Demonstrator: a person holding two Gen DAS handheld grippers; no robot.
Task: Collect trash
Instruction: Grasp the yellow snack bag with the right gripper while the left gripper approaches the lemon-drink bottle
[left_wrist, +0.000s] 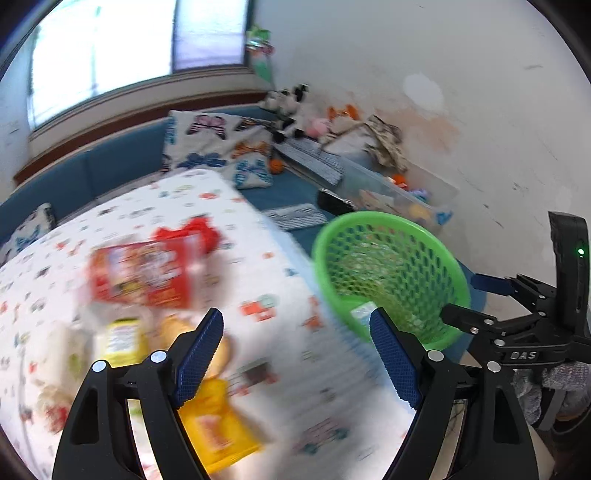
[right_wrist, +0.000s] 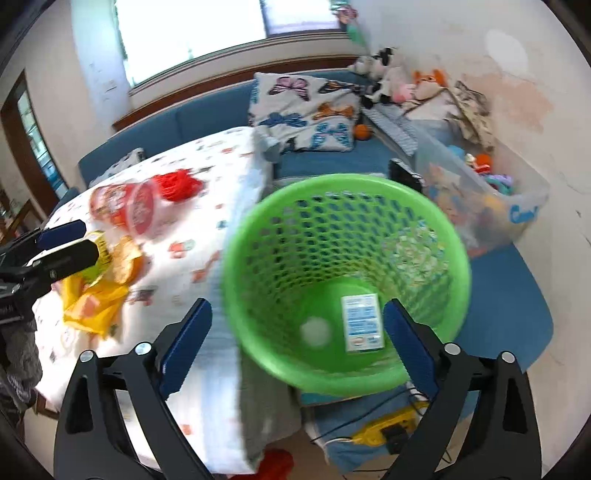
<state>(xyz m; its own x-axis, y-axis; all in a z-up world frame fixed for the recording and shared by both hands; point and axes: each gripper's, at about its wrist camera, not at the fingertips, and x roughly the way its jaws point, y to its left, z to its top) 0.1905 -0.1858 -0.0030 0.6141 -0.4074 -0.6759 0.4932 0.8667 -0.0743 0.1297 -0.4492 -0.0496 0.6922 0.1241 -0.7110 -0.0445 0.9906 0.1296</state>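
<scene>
In the left wrist view, the left tongs (left_wrist: 297, 354) are seen spread wide, with nothing between the blue pads. Below them lies a bench (left_wrist: 280, 280) covered by a white patterned cloth, much blurred. On the cloth, to the left of the tongs, a red snack packet (left_wrist: 142, 275) is seen, with a crumpled red wrapper (left_wrist: 195, 230) just behind it, a small yellow-labelled packet (left_wrist: 122, 338) nearer, and a yellow bag (left_wrist: 218, 435) partly hidden behind the left finger. A green basket (left_wrist: 388, 273) is seen beside the bench's right edge, tilted toward the camera. At the right edge of the picture the right tongs (left_wrist: 476, 295) are seen beside the basket, their jaws apart.

In the right wrist view, the right tongs (right_wrist: 297, 343) are shown wide, nothing gripped, with the green basket (right_wrist: 343, 273) framed between the fingers. Inside the basket, on its bottom, a small white and blue carton (right_wrist: 362, 321) lies beside a white ball-like thing (right_wrist: 316, 330), too blurred to be identified. The bench (right_wrist: 207, 192) stands to the left of the basket, bearing the red snack packet (right_wrist: 123, 208), the red wrapper (right_wrist: 179, 184) and the yellow bag (right_wrist: 92, 302). The left tongs (right_wrist: 70, 240) are seen at the left edge above the yellow items, jaws parted and empty. A clear storage box (right_wrist: 480, 206) holding toys stands behind the basket.
</scene>
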